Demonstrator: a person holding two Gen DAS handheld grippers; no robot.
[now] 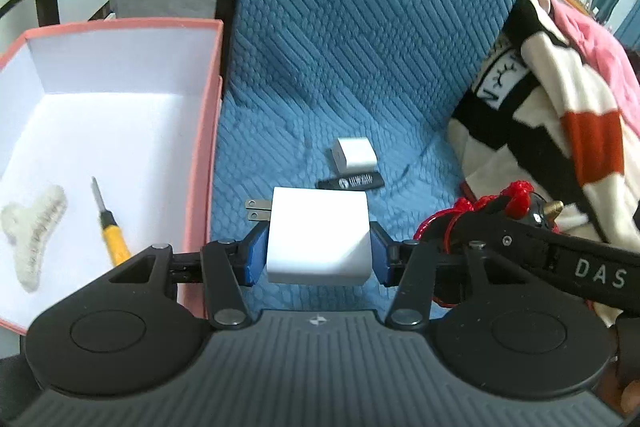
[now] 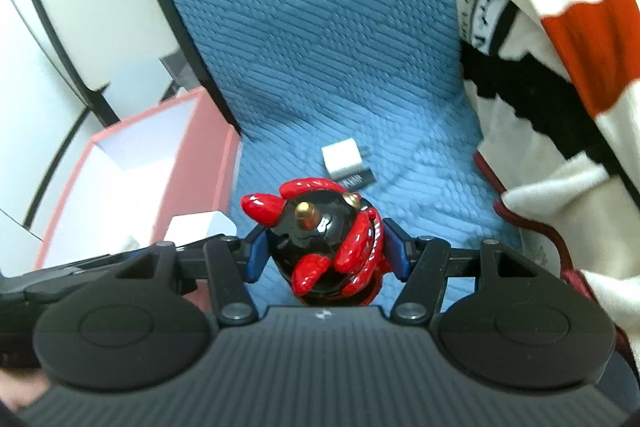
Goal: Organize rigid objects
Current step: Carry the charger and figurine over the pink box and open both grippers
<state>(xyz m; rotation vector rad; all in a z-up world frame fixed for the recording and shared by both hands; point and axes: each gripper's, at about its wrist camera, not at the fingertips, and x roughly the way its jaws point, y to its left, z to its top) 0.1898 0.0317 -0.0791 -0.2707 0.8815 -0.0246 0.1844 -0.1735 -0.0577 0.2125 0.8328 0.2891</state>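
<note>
My left gripper (image 1: 318, 253) is shut on a white plug adapter (image 1: 318, 239), its two metal prongs pointing left, held above the blue quilted seat (image 1: 352, 59). My right gripper (image 2: 326, 253) is shut on a glossy black and red figurine (image 2: 326, 243) with brass knobs; the same figurine (image 1: 480, 215) shows at the right of the left wrist view. On the seat lie a small white cube charger (image 1: 354, 155) (image 2: 342, 159) and a black stick with white print (image 1: 352, 183) (image 2: 358, 181). A pink box (image 1: 204, 147) (image 2: 208, 155) stands open at the left.
Inside the pink box lie a pale hair claw (image 1: 34, 227) and a yellow-handled screwdriver (image 1: 110, 227). A striped white, black and red garment (image 1: 560, 115) (image 2: 560, 47) is heaped at the right on the seat. White furniture (image 2: 60, 7) stands beyond the box.
</note>
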